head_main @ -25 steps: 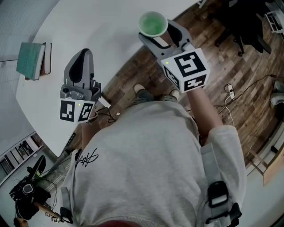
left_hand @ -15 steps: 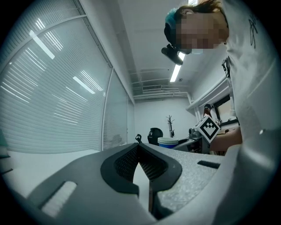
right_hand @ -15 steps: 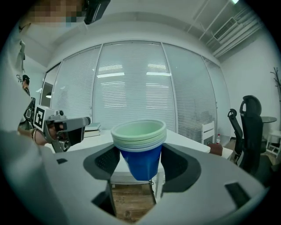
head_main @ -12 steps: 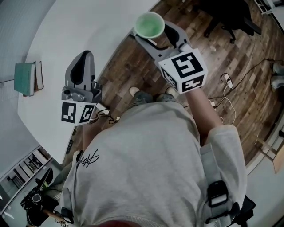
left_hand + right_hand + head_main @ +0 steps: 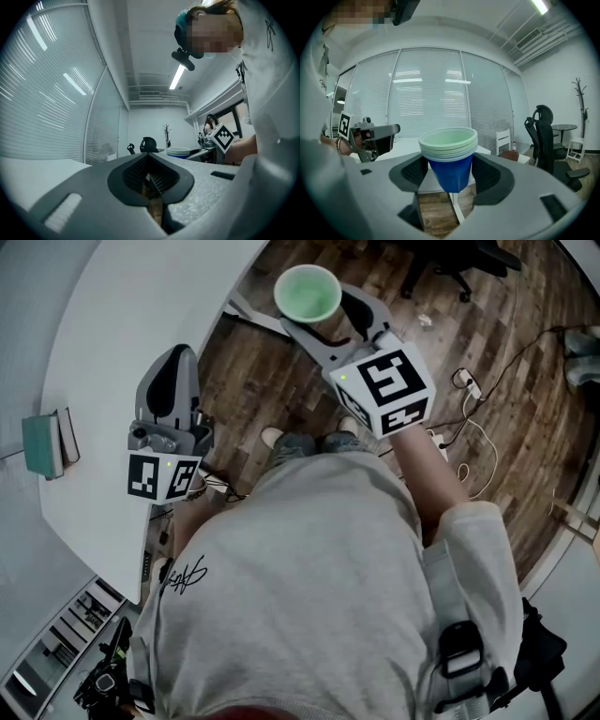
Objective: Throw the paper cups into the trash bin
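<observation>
Nearest the head camera is the person's grey shirt (image 5: 309, 596), with a sleeved arm (image 5: 450, 512) reaching forward on the right. The left gripper (image 5: 174, 367) is held out on the left, over the near edge of a white table (image 5: 112, 324). In its own view the left gripper (image 5: 150, 177) has its jaws pressed together with nothing between them.

A little farther out on the right, the right gripper (image 5: 328, 317) is clamped on a stack of paper cups (image 5: 306, 292). The right gripper view shows the jaws of the right gripper (image 5: 451, 174) squeezing the blue sides of the cups (image 5: 450, 157) from left and right. The cups are nested, upright, and pale green inside, with several rims showing one above another. They hang in the air above the wood floor (image 5: 506, 362), just off the table's far right edge and well apart from the left gripper.

On the left part of the table, two books (image 5: 45, 443) stand side by side. Cables (image 5: 469, 442) trail across the floor to the right of the arm. At the far side stands a black office chair (image 5: 450, 263), which the right gripper view shows at its right (image 5: 543, 136), with a coat stand (image 5: 580, 108) beyond it.
</observation>
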Demonstrator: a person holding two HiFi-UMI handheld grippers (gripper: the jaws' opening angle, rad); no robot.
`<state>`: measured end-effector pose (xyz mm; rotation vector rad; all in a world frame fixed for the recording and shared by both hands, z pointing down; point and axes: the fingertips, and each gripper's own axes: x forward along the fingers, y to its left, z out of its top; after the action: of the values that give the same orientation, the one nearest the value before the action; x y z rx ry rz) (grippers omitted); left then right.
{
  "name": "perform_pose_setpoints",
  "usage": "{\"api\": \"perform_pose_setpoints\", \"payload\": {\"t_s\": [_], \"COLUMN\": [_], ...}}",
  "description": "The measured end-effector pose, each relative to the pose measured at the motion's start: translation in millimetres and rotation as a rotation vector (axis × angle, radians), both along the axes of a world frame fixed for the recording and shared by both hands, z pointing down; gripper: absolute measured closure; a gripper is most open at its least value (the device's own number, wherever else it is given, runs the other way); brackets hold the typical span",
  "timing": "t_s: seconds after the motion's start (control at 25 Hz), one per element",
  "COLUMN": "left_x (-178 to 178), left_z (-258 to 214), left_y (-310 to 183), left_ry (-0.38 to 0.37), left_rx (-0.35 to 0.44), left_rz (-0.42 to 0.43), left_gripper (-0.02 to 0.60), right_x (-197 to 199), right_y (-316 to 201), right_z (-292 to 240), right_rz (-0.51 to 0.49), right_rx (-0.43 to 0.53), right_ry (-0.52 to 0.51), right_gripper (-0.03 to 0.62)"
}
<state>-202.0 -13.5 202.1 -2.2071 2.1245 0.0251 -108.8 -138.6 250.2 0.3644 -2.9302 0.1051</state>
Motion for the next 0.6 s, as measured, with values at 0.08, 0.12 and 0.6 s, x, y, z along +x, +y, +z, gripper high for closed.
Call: {"api": "perform_pose_setpoints", "payload": {"t_s": [0.08, 0.12, 0.6], "left_x": [12, 18, 94], "left_z": [1, 2, 12], "left_y": [-11, -16, -71], "left_ry": [0.0, -0.001, -0.004], "left_rx": [-0.004, -0.005, -0.021], "left_rz": [0.023, 0.034, 0.163], "left_gripper": [0.588, 0.588, 0.588], "right_x": [14, 20, 104], "right_y": [-7, -10, -43], "right_z": [1, 1, 10], "right_rz": [0.018, 0.027, 0.122], "right_rx": [-0.004, -0.006, -0.024], "right_ry": [-0.001, -0.003, -0.012], "right_gripper": [0.304, 0.304, 0.304]}}
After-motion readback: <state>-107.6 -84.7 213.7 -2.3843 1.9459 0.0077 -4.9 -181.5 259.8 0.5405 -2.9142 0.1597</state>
